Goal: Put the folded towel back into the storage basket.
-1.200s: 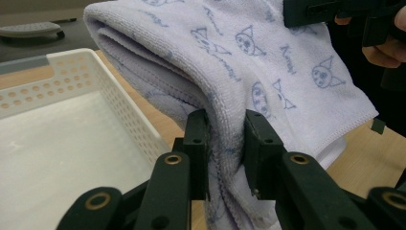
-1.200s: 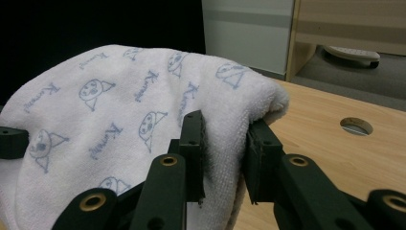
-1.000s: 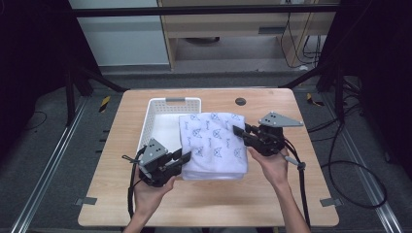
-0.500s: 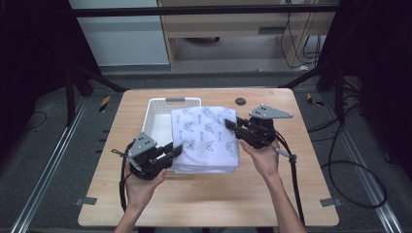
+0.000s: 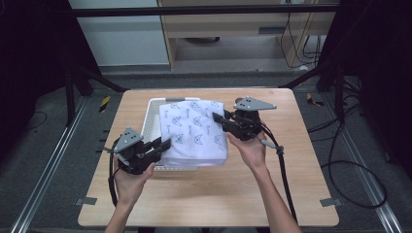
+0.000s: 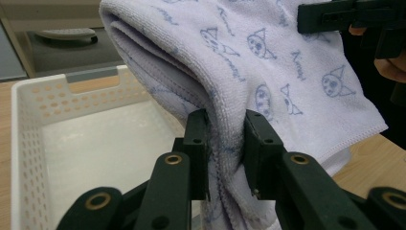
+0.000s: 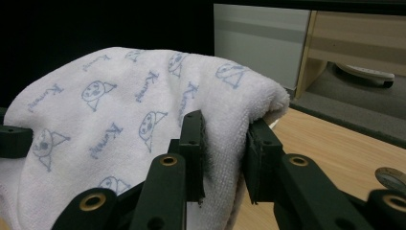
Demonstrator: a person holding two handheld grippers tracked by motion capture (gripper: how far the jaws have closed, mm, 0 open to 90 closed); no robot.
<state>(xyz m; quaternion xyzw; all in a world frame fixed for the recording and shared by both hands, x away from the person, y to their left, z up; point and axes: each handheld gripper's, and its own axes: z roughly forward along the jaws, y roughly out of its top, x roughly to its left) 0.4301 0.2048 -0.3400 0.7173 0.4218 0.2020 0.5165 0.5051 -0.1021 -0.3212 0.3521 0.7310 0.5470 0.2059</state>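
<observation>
Both my grippers are pinching the folded towel, holding it up over the basket.

My left gripper [image 5: 163, 144] has its jaws clamped on the near-left edge of the white towel [image 5: 194, 128] with the little blue cat faces, and my right gripper [image 5: 219, 119] is squeezing the far-right fold the same way. The towel hangs between them, lifted above the white perforated basket [image 5: 151, 110], which sits on the wooden table [image 5: 291, 160]. From the left gripper view the basket [image 6: 28, 143] looks bare inside.

Basket [image 5: 154, 108] mostly under towel [image 5: 194, 127]
</observation>
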